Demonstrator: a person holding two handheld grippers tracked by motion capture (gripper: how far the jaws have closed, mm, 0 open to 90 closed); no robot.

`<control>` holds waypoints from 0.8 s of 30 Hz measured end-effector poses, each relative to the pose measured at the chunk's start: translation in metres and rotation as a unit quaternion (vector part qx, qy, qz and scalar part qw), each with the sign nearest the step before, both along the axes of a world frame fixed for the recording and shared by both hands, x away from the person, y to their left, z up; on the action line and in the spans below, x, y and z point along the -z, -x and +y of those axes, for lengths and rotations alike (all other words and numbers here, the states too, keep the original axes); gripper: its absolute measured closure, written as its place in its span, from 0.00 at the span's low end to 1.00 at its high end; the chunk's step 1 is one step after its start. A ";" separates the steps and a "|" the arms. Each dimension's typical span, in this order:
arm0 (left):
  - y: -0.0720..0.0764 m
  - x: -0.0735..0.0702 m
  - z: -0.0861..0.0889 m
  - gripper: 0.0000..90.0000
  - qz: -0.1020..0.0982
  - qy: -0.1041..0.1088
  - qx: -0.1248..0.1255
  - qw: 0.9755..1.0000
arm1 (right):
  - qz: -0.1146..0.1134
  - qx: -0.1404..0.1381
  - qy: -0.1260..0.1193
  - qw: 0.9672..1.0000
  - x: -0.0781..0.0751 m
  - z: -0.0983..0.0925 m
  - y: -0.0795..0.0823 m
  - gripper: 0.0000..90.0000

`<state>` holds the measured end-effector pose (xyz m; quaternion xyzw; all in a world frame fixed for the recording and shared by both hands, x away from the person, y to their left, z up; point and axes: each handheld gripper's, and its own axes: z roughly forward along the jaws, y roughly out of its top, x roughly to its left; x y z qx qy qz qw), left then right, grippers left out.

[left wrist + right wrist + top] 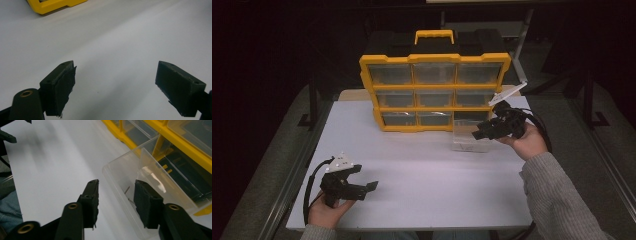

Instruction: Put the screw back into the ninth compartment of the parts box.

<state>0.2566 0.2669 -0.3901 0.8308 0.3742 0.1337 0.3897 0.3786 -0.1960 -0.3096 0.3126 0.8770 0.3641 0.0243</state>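
Inspecting the clear plastic drawer (469, 142), I am finding it standing on the white table (422, 175) just in front of the yellow organiser (434, 92), below the empty bottom-right slot (471, 116) it evidently belongs to. My right tongs (116, 202) are hovering at its near wall (120, 192), jaws partly open; one pad is standing outside the wall and the other inside, but neither is pressing on it, so I am gripping nothing there. My left tongs (115, 87) are resting low over bare table near the front edge, well apart from the drawer, jaws wide and empty. I am judging the drawer to be light, thin-walled and stiff, with smooth glossy sides that are likely slippery under a loose pinch; the wall may flex or crack if squeezed hard. A few thin dark pieces (128, 195), possibly nails or pins, are lying on its floor, so tilting it risks spilling them. I am considering the upright near wall, taken squarely at mid-width, the safest hold, keeping the drawer level. The organiser itself is looking rigid: a yellow frame with a handle (434, 36) on top, a black back, and transparent rectangular drawers in three rows. The table is matte and flat.
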 end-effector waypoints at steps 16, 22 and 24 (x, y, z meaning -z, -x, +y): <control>0.001 -0.001 -0.001 0.17 -0.002 0.002 -0.001 1.000 | -0.025 0.024 -0.004 0.999 0.005 -0.014 0.035 0.42; 0.001 -0.002 -0.002 0.17 -0.001 0.001 0.001 1.000 | -0.024 0.029 -0.010 0.999 0.016 -0.020 0.049 0.38; 0.001 -0.002 -0.002 0.17 -0.002 0.001 0.001 1.000 | -0.025 0.028 -0.007 0.999 0.021 -0.020 0.052 0.37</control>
